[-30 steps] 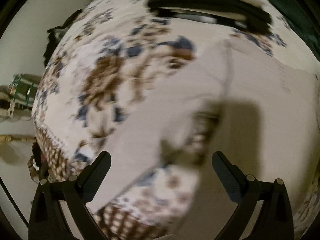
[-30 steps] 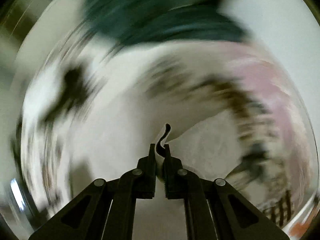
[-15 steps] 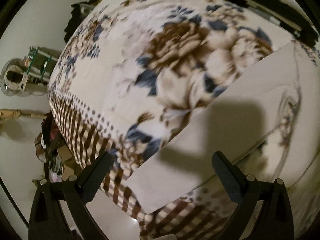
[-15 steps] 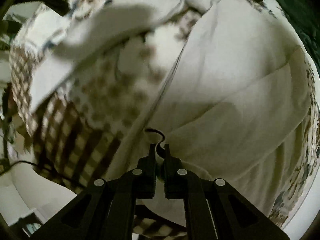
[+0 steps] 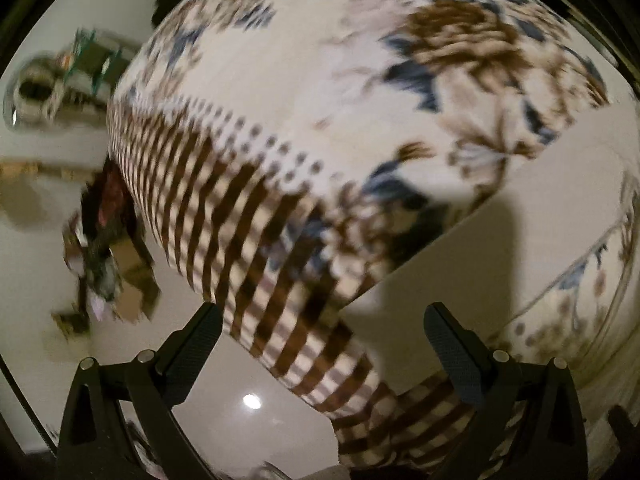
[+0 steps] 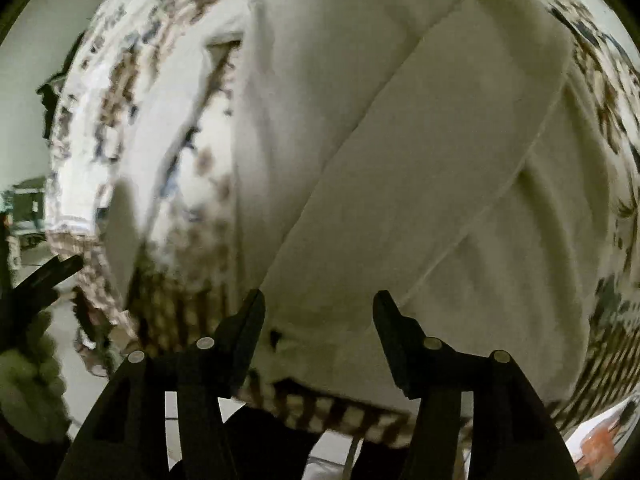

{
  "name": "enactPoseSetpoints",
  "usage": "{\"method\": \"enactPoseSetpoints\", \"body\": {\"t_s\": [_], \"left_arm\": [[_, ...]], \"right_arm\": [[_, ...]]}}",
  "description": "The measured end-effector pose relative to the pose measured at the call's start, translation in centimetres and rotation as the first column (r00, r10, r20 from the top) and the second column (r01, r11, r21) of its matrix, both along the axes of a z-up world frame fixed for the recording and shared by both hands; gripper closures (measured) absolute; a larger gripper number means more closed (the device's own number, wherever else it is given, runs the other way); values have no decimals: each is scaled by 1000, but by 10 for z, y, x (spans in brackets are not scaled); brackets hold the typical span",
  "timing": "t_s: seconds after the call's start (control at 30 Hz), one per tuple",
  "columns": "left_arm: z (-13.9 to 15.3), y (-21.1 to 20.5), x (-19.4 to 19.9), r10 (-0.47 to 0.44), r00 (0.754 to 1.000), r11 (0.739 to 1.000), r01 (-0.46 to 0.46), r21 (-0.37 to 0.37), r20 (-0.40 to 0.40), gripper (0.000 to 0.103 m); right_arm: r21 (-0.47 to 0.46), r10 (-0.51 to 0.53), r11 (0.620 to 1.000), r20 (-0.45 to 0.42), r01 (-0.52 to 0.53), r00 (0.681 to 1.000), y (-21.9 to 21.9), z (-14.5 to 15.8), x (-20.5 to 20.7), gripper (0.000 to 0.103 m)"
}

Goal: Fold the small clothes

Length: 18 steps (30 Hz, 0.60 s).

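Left wrist view: left gripper (image 5: pixel 322 344) points steeply down past the bed's edge, jaws wide apart with nothing between them. Below it sit the floral bedspread (image 5: pixel 320 92) with its brown checked border (image 5: pixel 240 240) and the glossy pale floor (image 5: pixel 260 392), which carries one light reflection. Only this view shows the floor clutter: a blurred dark pile with cardboard bits (image 5: pixel 108 256) at left and a metallic round object (image 5: pixel 36 92) further up. The cream garment (image 5: pixel 460 264) enters only as a flat corner at lower right, lying on the spread, with a dark shadow across it. Whole frame is motion-blurred. Right wrist view: right gripper (image 6: pixel 320 320) hangs over the garment, jaws opening; its fingers (image 6: pixel 248 328) stand clear of the cloth and no pad presses on it. Only here does the garment fill the frame: off-white, soft knit look, spread on the bed near its checked edge, with one layer folded diagonally over another and a stitched hem line running along that fold. A small dark mark sits near its lower edge, just beside the left finger; cannot tell what it is. Far left, a black finger tip of the other gripper pokes in, with a fuzzy green sleeve (image 6: pixel 28 384) below it.
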<state>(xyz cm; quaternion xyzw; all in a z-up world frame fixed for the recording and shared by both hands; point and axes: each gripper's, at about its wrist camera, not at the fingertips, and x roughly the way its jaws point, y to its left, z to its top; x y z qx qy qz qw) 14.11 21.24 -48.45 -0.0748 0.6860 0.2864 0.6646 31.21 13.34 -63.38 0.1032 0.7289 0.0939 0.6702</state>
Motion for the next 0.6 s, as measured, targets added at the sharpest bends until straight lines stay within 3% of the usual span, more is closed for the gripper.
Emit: {"method": "enactPoseSetpoints", "body": {"t_s": [0.07,0.13,0.27,0.37,0.4,0.43,0.5,0.6], "left_arm": [[-10,12,-12,83,997,994,-83,-77,2,0],[-22,26,-26,193,981,964,-186,-189,15,0],[-45,35,-47,351,936,877,-316,-361,32,0],[-60,30,-49,400,915,841,-341,-420,58,9],[-64,25,-45,395,916,844,-329,-423,76,28],[-67,20,-40,379,921,855,-313,-415,87,54],[-71,8,-28,335,936,883,-271,-382,110,87],[-57,-4,-27,316,934,912,-251,-325,164,96]], "right_arm": [[-24,73,997,-82,-76,994,35,-27,9,45],[-11,103,994,-153,-105,983,46,-48,-1,45],[-5,75,997,-94,-75,993,36,-39,-15,45],[-9,1,1000,-87,-2,996,13,-32,-23,45],[-18,-19,1000,-77,17,997,3,-28,-25,45],[-28,-31,999,-66,29,997,-6,-25,-26,45],[-68,-57,996,-53,53,997,-27,-19,-30,45],[-101,-118,988,-44,113,992,-53,-14,-39,45]]}}
